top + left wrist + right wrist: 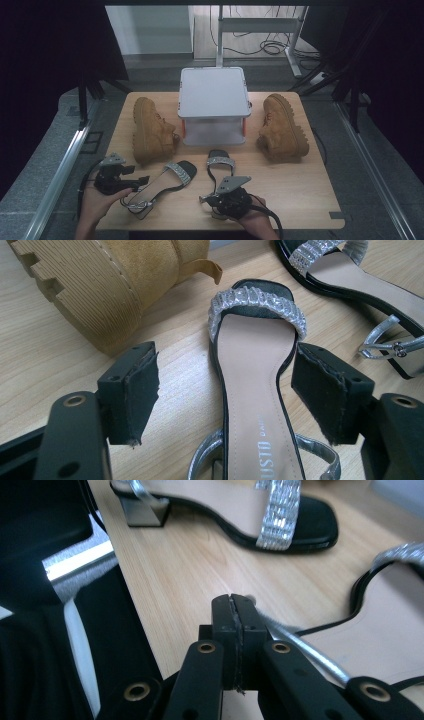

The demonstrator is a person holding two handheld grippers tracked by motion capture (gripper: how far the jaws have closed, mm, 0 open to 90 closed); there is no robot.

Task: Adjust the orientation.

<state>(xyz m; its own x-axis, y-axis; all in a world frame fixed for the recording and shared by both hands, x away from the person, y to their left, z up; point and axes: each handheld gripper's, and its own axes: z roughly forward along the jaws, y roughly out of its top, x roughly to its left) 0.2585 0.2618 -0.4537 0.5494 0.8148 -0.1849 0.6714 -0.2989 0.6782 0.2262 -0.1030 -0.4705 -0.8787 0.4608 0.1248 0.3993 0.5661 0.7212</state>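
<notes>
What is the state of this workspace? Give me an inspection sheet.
Surface: light wooden table.
Job's things: left sandal and right sandal, near the front edge.
Clutter: left boot and right boot flank a white box.
Grippers: left hand-held gripper open, astride the left sandal; right hand-held gripper shut on the right sandal's ankle strap.
Cables: gripper cable; floor cables behind the table.
Surroundings: dark curtains, metal stand.

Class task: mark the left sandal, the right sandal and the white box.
left sandal (255, 390), left gripper view, on its insole.
right sandal (220, 162), high view, on its glitter strap.
white box (214, 92), high view, on its lid.
</notes>
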